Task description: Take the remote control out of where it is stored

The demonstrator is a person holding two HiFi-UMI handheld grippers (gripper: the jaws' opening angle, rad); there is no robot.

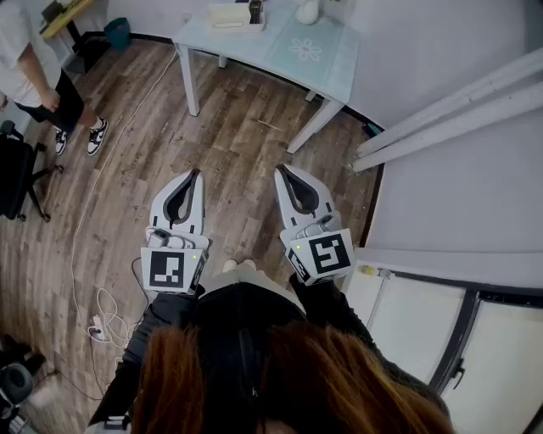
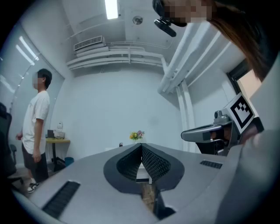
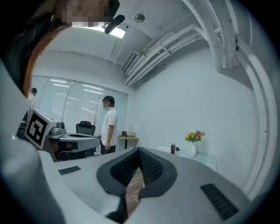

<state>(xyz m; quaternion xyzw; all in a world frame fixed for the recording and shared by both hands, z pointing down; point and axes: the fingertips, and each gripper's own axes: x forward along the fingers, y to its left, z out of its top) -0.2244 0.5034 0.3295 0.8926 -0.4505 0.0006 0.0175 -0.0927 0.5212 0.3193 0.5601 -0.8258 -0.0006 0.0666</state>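
Both grippers are held side by side above the wood floor, pointing level toward a pale table [image 1: 280, 52] at the far wall. My left gripper [image 1: 197, 173] is shut with nothing between its pads [image 2: 148, 159]. My right gripper [image 1: 280, 169] is shut too, and empty. On the table a small dark upright object [image 1: 254, 10], perhaps the remote control, stands by a cream box [image 1: 227, 15]. In the right gripper view the dark object [image 3: 173, 148] stands left of a white vase of flowers [image 3: 194, 142]. Both grippers are well short of the table.
A person in a white shirt [image 1: 25, 59] stands at the far left near a black office chair [image 1: 17, 174] and a small side desk [image 3: 127, 139]. A white cable and power strip [image 1: 99, 326] lie on the floor at left. White wall and cabinet panels [image 1: 458, 212] run along the right.
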